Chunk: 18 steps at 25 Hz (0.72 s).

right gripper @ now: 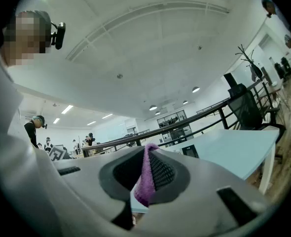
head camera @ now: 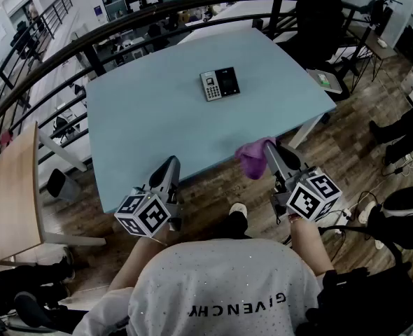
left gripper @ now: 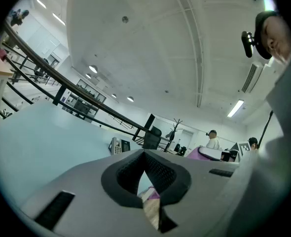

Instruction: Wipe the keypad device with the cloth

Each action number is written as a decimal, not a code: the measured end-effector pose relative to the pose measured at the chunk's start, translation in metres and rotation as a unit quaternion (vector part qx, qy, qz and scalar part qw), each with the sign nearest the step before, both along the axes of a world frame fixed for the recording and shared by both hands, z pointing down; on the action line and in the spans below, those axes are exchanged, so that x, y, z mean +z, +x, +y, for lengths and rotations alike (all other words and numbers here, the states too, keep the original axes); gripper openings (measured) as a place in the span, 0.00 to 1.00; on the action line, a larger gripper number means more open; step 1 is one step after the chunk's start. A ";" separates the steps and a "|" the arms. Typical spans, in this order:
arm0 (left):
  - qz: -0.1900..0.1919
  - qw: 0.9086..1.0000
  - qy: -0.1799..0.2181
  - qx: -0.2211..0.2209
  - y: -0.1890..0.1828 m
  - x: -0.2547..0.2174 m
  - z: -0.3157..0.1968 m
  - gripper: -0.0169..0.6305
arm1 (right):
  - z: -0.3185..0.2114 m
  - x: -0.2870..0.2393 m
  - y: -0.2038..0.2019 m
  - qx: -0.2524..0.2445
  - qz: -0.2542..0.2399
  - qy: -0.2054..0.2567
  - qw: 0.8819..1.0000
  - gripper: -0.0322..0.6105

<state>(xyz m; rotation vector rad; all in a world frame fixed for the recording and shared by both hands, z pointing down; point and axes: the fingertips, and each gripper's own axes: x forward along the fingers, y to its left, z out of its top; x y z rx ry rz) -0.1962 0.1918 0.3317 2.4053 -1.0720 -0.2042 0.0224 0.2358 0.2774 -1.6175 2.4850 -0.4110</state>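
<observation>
The keypad device (head camera: 220, 83) lies flat near the far middle of the pale blue table (head camera: 157, 124); it also shows small in the left gripper view as the keypad device (left gripper: 119, 145). A purple cloth (head camera: 254, 155) hangs over the table's near edge, pinched in my right gripper (head camera: 271, 150), whose jaws are shut on the cloth (right gripper: 146, 179). My left gripper (head camera: 170, 165) hovers at the near edge to the left, jaws shut with nothing between them. Both grippers sit well short of the device.
A black railing (head camera: 122, 26) curves behind the table. A wooden tabletop (head camera: 10, 187) stands at the left. Chairs, bags and cables (head camera: 395, 208) lie on the wooden floor to the right. Other people stand in the background.
</observation>
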 end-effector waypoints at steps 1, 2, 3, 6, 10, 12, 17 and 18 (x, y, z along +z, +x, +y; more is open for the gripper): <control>0.000 1.000 0.000 -0.001 -0.001 0.000 0.001 0.03 | 0.000 0.000 -0.001 -0.001 0.000 0.000 1.000 0.08; 0.000 1.000 0.000 -0.001 -0.002 0.000 0.002 0.03 | 0.001 0.000 -0.001 -0.002 0.001 -0.001 1.000 0.08; 0.001 1.000 -0.001 -0.002 -0.003 0.000 0.002 0.03 | 0.001 0.000 -0.002 -0.002 0.001 -0.001 1.000 0.08; 0.002 1.000 -0.003 0.000 -0.005 0.001 0.004 0.03 | 0.001 -0.001 -0.006 -0.003 0.003 0.000 1.000 0.08; 0.006 1.000 -0.002 0.003 -0.009 -0.001 0.003 0.03 | -0.002 -0.004 -0.013 -0.006 0.007 0.002 1.000 0.08; 0.009 1.000 -0.002 0.011 -0.008 -0.004 0.003 0.03 | -0.004 -0.007 -0.016 -0.007 0.006 0.005 1.000 0.08; 0.013 0.999 -0.009 0.037 -0.003 -0.008 0.003 0.03 | -0.011 -0.017 -0.018 -0.006 -0.011 0.012 1.000 0.08; 0.014 0.999 -0.010 0.036 -0.002 -0.009 0.002 0.03 | -0.013 -0.018 -0.018 -0.006 -0.011 0.013 1.000 0.08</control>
